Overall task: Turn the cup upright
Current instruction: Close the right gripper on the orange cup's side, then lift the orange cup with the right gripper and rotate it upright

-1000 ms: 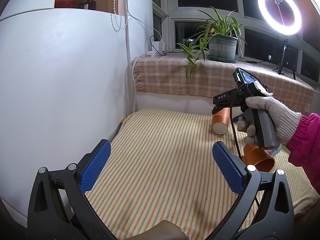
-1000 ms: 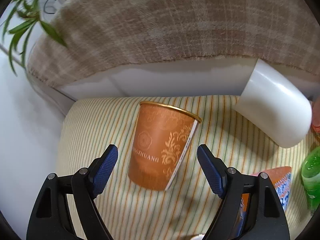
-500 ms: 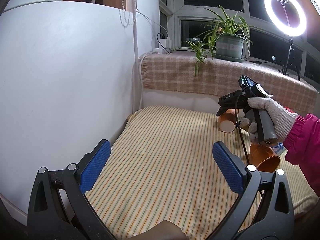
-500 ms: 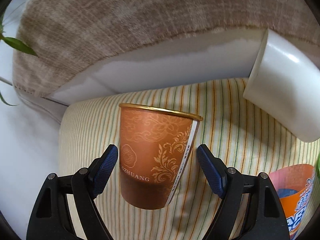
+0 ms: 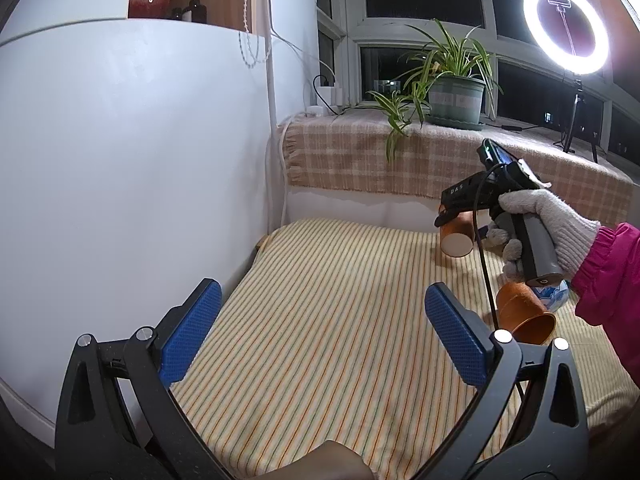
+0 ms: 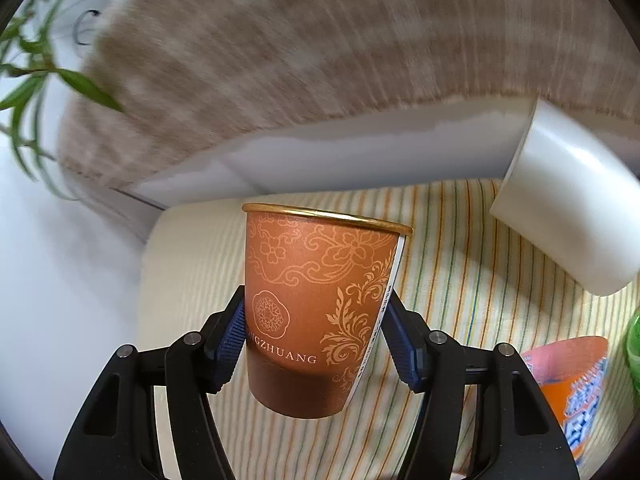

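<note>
The left tongs (image 5: 322,332) gape over the striped worktop (image 5: 320,300). At far right, the right tongs (image 6: 316,346) clamp the orange cup (image 6: 316,312), seemingly lifted; 1 more cup (image 5: 526,314) lies nearer.

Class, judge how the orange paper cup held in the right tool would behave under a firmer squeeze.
The cup looks like thin paper, so it would probably dent. It seems empty, hence light. The right tool grips its tapered wall, so it might slip.
</note>
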A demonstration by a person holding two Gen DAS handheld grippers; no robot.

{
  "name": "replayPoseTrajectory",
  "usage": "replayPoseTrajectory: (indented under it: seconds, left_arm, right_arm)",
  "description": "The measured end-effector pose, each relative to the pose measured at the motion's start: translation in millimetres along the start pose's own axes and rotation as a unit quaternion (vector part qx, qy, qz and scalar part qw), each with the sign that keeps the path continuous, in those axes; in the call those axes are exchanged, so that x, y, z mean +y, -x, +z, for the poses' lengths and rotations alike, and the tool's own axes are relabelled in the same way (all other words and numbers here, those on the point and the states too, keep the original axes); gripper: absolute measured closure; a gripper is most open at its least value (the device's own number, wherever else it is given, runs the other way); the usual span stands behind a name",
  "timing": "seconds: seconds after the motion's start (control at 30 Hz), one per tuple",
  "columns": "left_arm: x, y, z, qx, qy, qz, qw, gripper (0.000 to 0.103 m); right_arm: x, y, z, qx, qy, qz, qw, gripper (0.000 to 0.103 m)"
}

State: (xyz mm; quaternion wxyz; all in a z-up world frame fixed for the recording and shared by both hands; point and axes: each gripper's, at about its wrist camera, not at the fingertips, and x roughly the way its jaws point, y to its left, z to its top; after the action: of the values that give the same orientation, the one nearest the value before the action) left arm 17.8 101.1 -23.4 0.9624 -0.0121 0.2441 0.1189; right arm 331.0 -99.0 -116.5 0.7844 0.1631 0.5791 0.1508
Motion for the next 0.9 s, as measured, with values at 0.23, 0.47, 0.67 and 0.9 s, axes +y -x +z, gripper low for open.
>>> replayPoseTrajectory:
  seconds: [0.23, 0.47, 0.67, 0.9]
  left_arm:
    - [-9, 15, 0, -0.012, -0.009, -0.002, 0.9999, 0.000]
    - [-20, 34, -3, -0.026, -0.017, -0.014, 0.9994, 0.000]
    - [-31, 50, -8, -0.034, -0.025, -0.028, 0.9987, 0.000]
    - [-46, 61, -11, -0.039, -0.039, -0.048, 0.9973, 0.000]
  right_arm:
    - [10, 44, -13, -0.023, 0.036, 0.026, 0.999, 0.041]
    - [13, 92, -36, -0.051, 0.059, 0.057, 0.995, 0.041]
    - [8, 146, -71, -0.081, 0.080, 0.082, 0.990, 0.041]
    - [-9, 209, -116, -0.120, 0.097, 0.092, 0.984, 0.041]
